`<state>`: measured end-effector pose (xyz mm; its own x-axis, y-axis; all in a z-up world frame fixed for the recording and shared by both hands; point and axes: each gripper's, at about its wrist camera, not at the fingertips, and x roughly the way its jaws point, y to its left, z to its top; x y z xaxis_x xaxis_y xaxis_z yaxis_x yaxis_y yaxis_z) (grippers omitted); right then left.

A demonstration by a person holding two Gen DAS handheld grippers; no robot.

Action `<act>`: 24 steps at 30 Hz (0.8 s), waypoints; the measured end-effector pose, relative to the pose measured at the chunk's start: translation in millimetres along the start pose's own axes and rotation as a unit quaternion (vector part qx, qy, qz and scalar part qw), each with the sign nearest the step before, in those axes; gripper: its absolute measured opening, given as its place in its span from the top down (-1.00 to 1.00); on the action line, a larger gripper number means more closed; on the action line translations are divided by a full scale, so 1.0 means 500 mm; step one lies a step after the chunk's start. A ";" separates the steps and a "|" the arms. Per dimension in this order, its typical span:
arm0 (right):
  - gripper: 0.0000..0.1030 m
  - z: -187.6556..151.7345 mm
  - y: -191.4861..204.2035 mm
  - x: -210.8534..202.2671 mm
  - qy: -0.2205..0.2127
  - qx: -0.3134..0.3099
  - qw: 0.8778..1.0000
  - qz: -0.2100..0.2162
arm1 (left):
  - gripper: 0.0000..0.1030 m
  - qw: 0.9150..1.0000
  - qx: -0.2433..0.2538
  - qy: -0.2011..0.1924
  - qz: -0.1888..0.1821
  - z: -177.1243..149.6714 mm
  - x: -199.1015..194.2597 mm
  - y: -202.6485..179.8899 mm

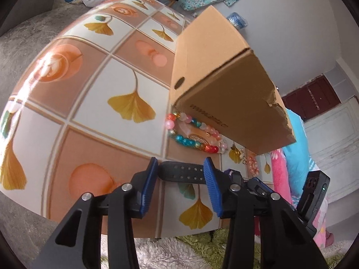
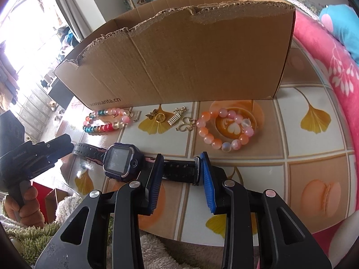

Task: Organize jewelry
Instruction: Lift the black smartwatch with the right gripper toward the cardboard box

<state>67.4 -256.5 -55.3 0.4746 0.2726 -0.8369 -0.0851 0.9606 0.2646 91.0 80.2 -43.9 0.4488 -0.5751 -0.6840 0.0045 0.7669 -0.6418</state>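
blue pads on both ends of one watch

blue-padded fingers of the right gripper [image 2: 179,168] sit nearest in its own view, clamped on the near-right strap of a dark smartwatch [image 2: 120,162] that lies flat on the table [image 2: 314,148]. seen from the left wrist camera, the left gripper [image 1: 181,170] straddles the watch's other strap, a black band with two rows of holes; its pads stand on either side of the strap, and whether they press it cannot be told. a hand [image 2: 24,204] grips that tool's handle at the left edge of the right view.

farther back, one torn cardboard box [image 2: 179,56] stands open-topped on the tiled tablecloth with ginkgo leaves. along its near wall runs a row of jewelry: two beaded bracelets lying together at the left, one multicolour [image 2: 101,129] and one pale pink [image 2: 116,113]; a small silver comb-shaped charm [image 2: 137,116]; one gold ring [image 2: 159,117] beside a gold bow-like piece; one gold ladder-shaped charm [image 2: 176,117]; one butterfly outline charm [image 2: 186,124]; and, far right, a third bracelet of peach and pink beads [image 2: 226,132].
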 end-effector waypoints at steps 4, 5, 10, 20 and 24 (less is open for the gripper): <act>0.39 0.001 -0.005 -0.004 -0.001 0.001 1.000 0.001 | 0.10 1.000 0.007 0.017 -0.019 -0.002 0.007 -0.010; 0.39 0.002 -0.005 -0.005 -0.001 0.001 1.000 0.002 | 0.08 0.999 0.013 0.022 -0.025 -0.002 0.009 -0.015; 0.39 0.000 -0.006 -0.009 -0.001 -0.001 1.000 0.001 | -0.01 0.997 0.035 0.042 -0.048 -0.007 0.017 -0.036; 0.39 -0.005 0.016 -0.011 -0.004 -0.026 0.999 -0.020 | 0.18 0.997 0.063 0.024 -0.023 -0.005 0.022 -0.050; 0.56 -0.006 0.016 -0.012 -0.001 -0.016 1.000 -0.019 | 0.45 0.997 0.074 0.024 -0.008 -0.009 0.025 -0.054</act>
<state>61.3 -250.3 -49.4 0.4792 0.2353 -0.8456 -0.0942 0.9716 0.2170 92.6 51.2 -36.5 0.4037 -0.5981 -0.6923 0.1455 0.7890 -0.5969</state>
